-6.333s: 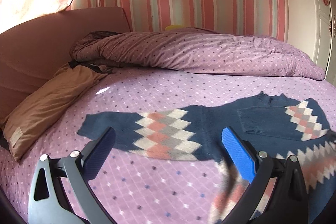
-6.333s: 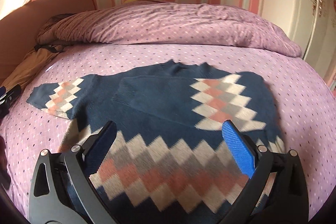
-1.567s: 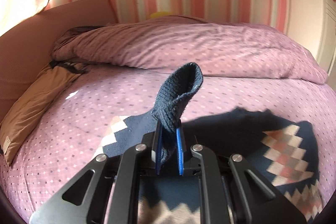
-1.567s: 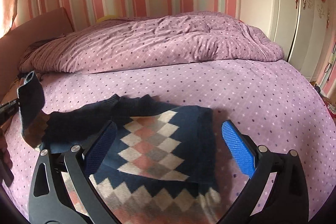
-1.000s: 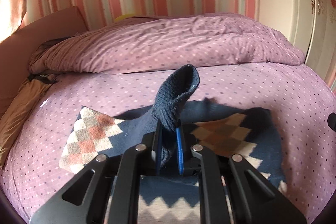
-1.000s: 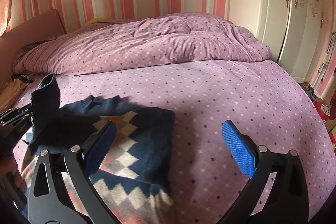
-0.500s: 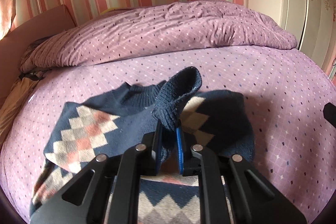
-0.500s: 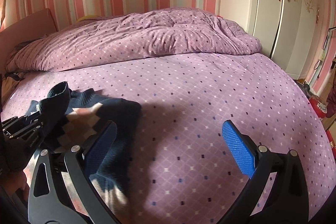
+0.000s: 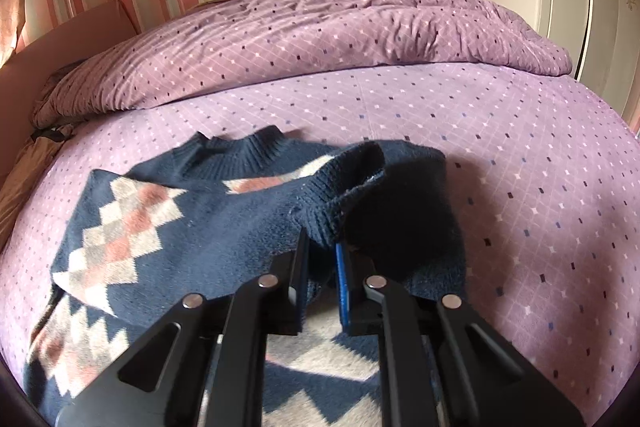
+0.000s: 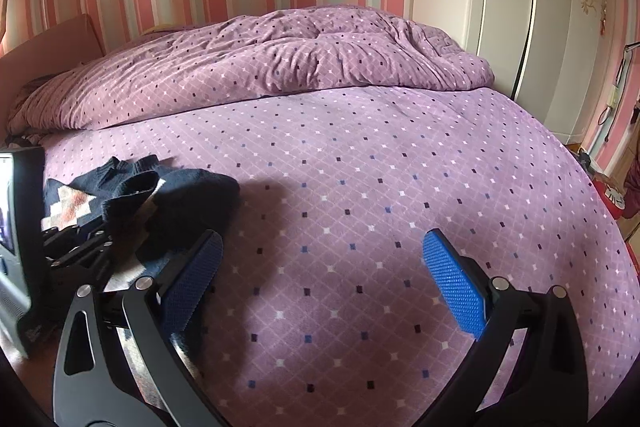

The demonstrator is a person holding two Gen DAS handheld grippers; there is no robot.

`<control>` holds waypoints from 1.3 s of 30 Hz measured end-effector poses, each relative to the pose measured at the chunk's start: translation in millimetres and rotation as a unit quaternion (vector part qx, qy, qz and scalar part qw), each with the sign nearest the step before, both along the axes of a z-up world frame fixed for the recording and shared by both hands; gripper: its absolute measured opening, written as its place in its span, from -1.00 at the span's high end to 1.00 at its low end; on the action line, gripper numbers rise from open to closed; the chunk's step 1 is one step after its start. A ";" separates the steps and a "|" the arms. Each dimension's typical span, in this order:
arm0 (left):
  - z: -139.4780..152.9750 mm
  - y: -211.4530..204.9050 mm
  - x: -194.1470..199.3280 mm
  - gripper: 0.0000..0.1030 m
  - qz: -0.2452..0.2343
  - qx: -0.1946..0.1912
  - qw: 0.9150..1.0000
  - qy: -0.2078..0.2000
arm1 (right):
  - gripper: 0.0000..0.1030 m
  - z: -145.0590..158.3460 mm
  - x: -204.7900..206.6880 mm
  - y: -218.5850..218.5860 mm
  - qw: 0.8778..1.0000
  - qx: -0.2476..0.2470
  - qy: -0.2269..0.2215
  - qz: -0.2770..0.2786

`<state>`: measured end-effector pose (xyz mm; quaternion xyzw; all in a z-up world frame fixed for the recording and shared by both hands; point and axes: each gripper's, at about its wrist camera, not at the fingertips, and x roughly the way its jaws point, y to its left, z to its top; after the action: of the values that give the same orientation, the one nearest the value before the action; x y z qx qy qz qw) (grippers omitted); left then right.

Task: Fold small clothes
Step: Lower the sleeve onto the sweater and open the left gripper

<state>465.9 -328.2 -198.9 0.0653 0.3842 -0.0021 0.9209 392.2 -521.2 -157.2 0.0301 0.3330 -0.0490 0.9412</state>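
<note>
Rumpled duvet (image 10: 280, 59) — wardrobe (image 10: 520, 7) beside

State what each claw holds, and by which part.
Left claw pinches the navy sweater by its sleeve cuff. Right claw is open, holding nothing.

Left gripper (image 9: 322, 259) clamped on sleeve cuff (image 9: 340, 195) of navy sweater (image 9: 168, 211); sleeve folded across the chest. Sweater flat on purple bed (image 9: 520, 155), duvet (image 9: 320, 39) bunched behind.
</note>
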 end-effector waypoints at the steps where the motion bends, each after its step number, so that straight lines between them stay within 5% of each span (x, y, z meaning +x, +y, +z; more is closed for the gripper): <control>1: -3.9 -1.2 2.3 0.78 -0.001 0.000 1.000 0.003 | -0.94 -1.7 -0.4 -0.9 1.000 -0.001 0.000 -0.001; 4: -20.5 -3.6 7.2 0.71 -0.009 -0.017 1.000 0.010 | -0.94 -6.6 -1.2 -2.2 1.000 0.000 0.003 0.001; 9: -41.1 -13.7 3.4 0.17 -0.031 -0.031 0.999 0.023 | -0.94 -10.3 -1.9 -2.5 1.000 0.004 0.007 -0.001; 14: -43.5 -18.0 3.3 0.02 -0.027 -0.037 0.999 0.025 | -0.94 -6.0 -4.0 6.0 1.000 0.001 0.005 0.005; 17: -36.1 -19.6 -0.8 -0.36 -0.037 -0.039 0.998 0.019 | -0.94 -1.2 -6.1 10.8 1.000 0.000 0.002 0.006; 27: 16.6 10.7 -31.0 -0.38 -0.046 -0.061 0.997 -0.013 | -0.94 26.0 -29.0 27.9 1.000 -0.002 -0.010 0.004; 39: 89.9 137.7 -76.0 -0.39 -0.019 -0.040 0.996 -0.072 | -0.94 58.4 -56.5 103.8 0.999 0.003 -0.026 0.020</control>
<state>389.9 -190.5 -108.9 0.0355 0.3148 -0.0309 0.9480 335.8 -417.4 -98.8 0.0282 0.3090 -0.0286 0.9502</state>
